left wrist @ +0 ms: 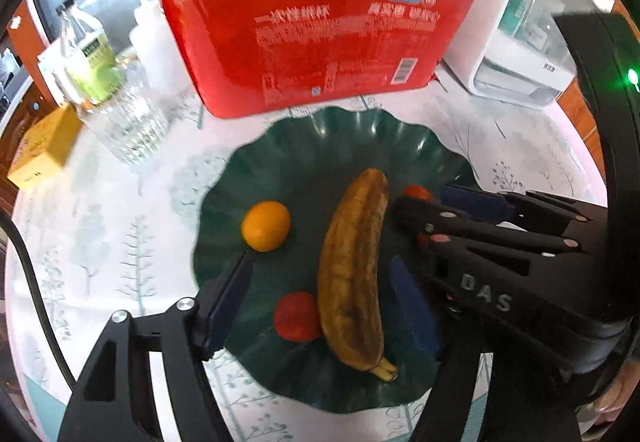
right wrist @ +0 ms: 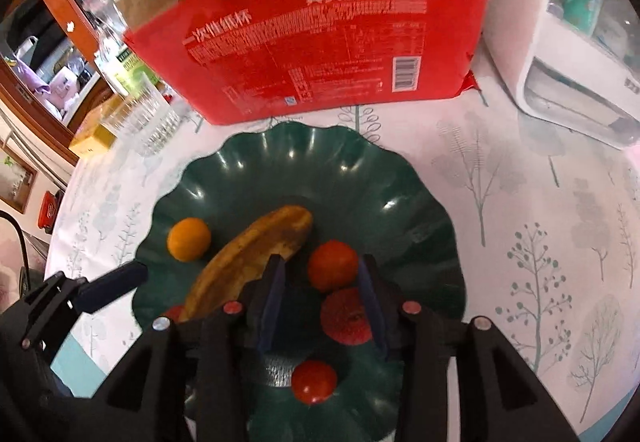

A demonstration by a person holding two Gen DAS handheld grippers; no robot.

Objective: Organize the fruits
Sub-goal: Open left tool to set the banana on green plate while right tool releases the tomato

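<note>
A dark green wavy plate (right wrist: pixel 400 177) sat on the desk (right wrist: pixel 520 201), in the middle of both views. Most of the fruit was already on it, so the job looked nearly done. A brown spotted banana (left wrist: pixel 352 274) lay across the middle of the plate. A small orange (left wrist: pixel 265 226) sat to its left, not touching it. A bumpy red fruit (left wrist: pixel 297 316) rested just beside the banana near the bottom of the left view. In the right view, a reddish orange round fruit (right wrist: pixel 333 265) sat near the middle, another bumpy red fruit (right wrist: pixel 347 316) lay just below it, and a shiny red tomato (right wrist: pixel 314 381) sat near the bottom. The right hand-held gripper (right wrist: pixel 324 302) had its fingers apart, one on each side of the bumpy red fruit, and it was not squeezing anything. It looked like it had just put that fruit down or was about to grab it, but I could not tell which. The left hand-held gripper (left wrist: pixel 320 302) was also wide apart over the plate and held nothing. No fruit showed on the desk outside the plate. A big red pack of paper cups (right wrist: pixel 320 41) stood behind the plate at the top.
</note>
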